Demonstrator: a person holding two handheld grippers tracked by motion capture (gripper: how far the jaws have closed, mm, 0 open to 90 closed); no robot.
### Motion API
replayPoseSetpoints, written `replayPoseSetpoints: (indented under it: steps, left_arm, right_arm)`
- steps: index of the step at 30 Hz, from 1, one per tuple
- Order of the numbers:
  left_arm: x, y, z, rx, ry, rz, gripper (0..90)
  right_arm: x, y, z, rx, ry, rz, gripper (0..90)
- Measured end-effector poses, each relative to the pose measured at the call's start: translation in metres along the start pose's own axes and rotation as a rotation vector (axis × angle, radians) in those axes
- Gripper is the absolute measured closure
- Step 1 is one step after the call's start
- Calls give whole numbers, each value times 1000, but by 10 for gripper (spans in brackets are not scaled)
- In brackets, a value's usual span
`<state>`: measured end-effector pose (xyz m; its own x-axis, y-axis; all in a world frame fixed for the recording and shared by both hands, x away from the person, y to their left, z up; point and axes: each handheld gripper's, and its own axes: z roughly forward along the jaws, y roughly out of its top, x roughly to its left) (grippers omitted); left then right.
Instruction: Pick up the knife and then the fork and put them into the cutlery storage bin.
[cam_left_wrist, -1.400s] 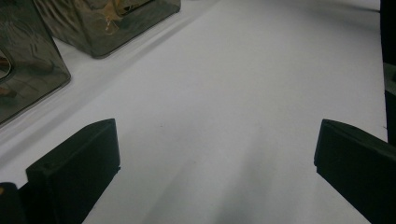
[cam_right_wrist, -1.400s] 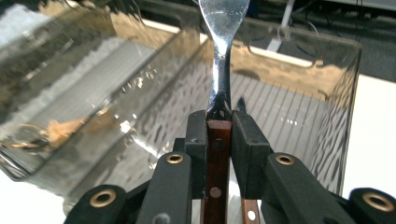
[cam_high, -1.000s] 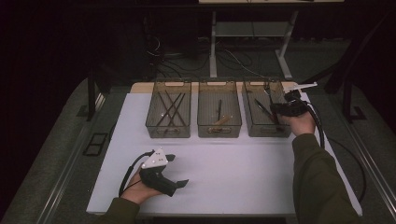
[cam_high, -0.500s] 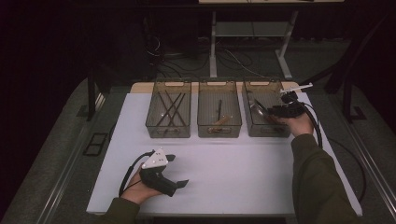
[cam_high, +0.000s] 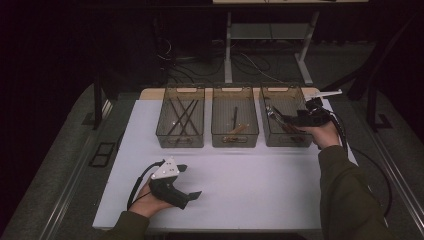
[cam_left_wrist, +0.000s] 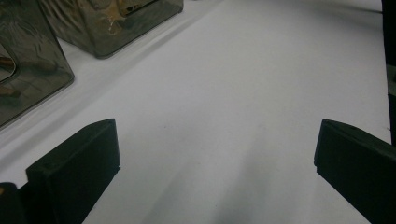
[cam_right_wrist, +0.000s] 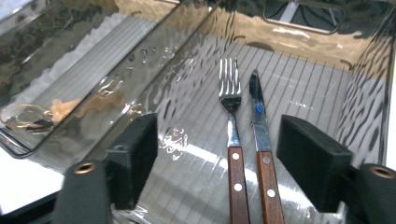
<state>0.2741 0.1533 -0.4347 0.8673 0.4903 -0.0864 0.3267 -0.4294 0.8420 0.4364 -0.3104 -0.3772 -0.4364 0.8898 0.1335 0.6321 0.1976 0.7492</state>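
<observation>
My right gripper (cam_high: 272, 113) hovers over the right-hand smoky bin (cam_high: 283, 89), pointing down into it. Its jaws have just been opening and now stand open. On the ribbed bin floor below lie a fork (cam_right_wrist: 231, 98) and a knife (cam_right_wrist: 258, 116), both wood-handled and side by side in the gap between the pads without touching them. My left gripper (cam_high: 190, 181) rests low on the white table (cam_high: 260, 190) at the front left. In its own view it (cam_left_wrist: 215, 163) is wide open over bare tabletop.
A middle bin (cam_high: 235, 136) holds a dark utensil and a wooden-handled one. The left bin (cam_high: 180, 141) holds several dark sticks. Both stand in a row with the right bin at the table's far edge. Table legs and cables lie beyond.
The right gripper has shifted slightly left and lower over the right bin. The left hand and its gripper have stayed put.
</observation>
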Motion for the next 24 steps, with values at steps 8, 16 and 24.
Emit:
replayPoseSetpoints:
  steps: [8,16,24]
  left_arm:
    - [2,0,-1,-1,7,-9,0]
    - [0,-1,-1,2,4,-7,0]
    - [0,-1,-1,13,-4,0,0]
  right_arm:
    - [18,-8,-9,-26,21,-50,191]
    - [37,-25,-20,-72,56,-72,178]
    - [55,-50,-34,-104,91,-116,156]
